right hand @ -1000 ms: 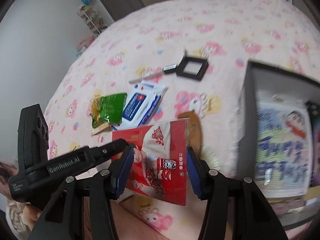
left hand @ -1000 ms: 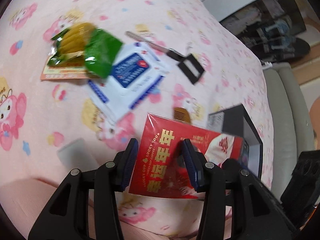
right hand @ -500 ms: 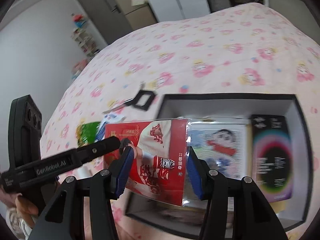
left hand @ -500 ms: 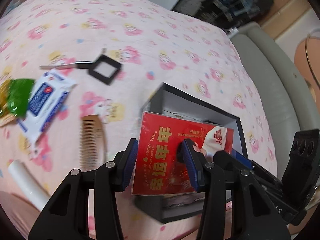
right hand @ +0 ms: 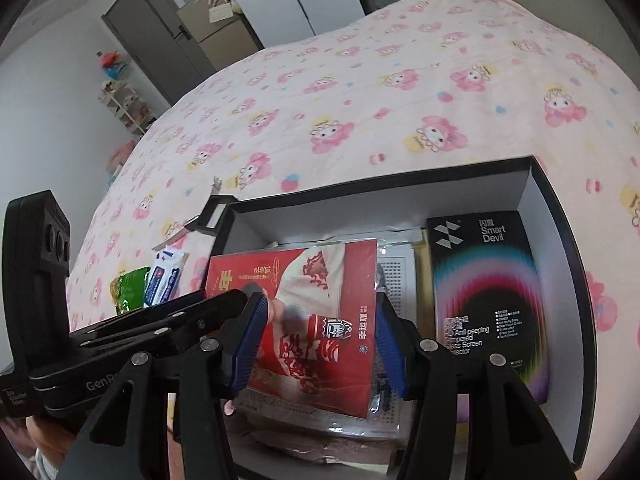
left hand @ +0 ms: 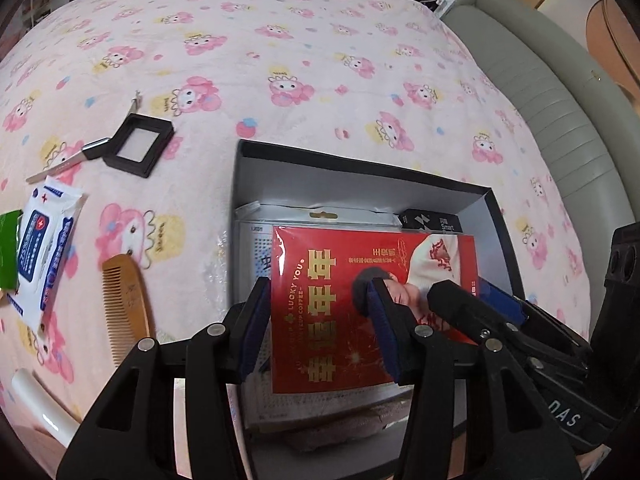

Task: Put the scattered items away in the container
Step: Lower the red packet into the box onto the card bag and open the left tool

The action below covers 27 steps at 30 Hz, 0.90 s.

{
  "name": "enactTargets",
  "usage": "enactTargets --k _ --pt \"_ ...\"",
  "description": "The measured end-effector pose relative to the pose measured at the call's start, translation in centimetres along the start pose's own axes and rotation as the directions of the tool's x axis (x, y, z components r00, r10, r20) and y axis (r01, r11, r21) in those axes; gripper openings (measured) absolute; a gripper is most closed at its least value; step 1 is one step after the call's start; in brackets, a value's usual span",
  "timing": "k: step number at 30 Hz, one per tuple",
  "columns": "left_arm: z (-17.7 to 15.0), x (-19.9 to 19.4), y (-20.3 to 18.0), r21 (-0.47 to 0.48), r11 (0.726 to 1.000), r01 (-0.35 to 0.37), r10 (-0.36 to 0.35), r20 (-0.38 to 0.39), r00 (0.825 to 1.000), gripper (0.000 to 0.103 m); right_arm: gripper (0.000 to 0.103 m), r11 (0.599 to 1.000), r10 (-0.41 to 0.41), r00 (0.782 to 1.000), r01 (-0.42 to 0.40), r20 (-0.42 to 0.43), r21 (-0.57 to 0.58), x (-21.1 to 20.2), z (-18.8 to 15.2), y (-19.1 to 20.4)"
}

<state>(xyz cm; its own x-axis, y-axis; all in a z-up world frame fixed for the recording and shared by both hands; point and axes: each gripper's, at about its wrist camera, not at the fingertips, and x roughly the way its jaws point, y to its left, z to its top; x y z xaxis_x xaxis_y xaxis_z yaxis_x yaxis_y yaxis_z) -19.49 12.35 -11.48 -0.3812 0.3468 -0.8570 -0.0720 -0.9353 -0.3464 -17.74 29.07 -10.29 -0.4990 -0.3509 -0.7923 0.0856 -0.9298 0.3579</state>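
Your left hand-held gripper (left hand: 320,320) and right hand-held gripper (right hand: 316,340) each pinch the red packet (left hand: 332,280), fingers partly spread around its edges, holding it over the black box (right hand: 560,240) on the bed (left hand: 280,40).

Both wrist views look closely down into the box (left hand: 496,216).

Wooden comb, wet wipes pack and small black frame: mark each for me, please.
wooden comb (left hand: 127,307), left wrist view, on its solid spine.
wet wipes pack (left hand: 42,251), left wrist view, on the blue label.
small black frame (left hand: 139,145), left wrist view, on its pale centre.
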Motion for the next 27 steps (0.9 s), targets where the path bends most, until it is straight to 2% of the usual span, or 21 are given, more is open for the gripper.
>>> enactTargets --k 11,15,21,24,27 --pt "-0.1 2.7 -1.1 0.028 0.995 -0.093 0.094 -0.054 0.994 0.047 0.05 0.997 0.016 0.998 -0.012 -0.061 0.075 2.3 -0.1 -2.7" --pt "-0.1 3.2 -1.5 0.061 0.986 -0.152 0.154 -0.038 0.987 0.04 0.05 0.997 0.0 0.997 0.006 -0.075 0.076 2.9 -0.2 -2.8" --pt "-0.4 2.9 -1.9 0.084 0.985 -0.151 0.156 -0.054 0.986 0.041 0.049 0.995 0.004 0.996 0.005 -0.089 0.098 3.2 -0.3 -3.3" --pt "-1.1 2.8 -2.4 0.11 0.985 -0.132 0.142 -0.085 0.986 0.042 0.049 0.994 -0.05 0.995 0.058 -0.08 0.092 2.4 -0.5 -3.5" --pt "-2.2 3.3 -2.9 0.139 0.982 -0.127 0.147 -0.151 0.977 0.043 0.049 0.991 -0.121 0.988 0.126 -0.1 0.048 2.2 -1.0 -3.3"
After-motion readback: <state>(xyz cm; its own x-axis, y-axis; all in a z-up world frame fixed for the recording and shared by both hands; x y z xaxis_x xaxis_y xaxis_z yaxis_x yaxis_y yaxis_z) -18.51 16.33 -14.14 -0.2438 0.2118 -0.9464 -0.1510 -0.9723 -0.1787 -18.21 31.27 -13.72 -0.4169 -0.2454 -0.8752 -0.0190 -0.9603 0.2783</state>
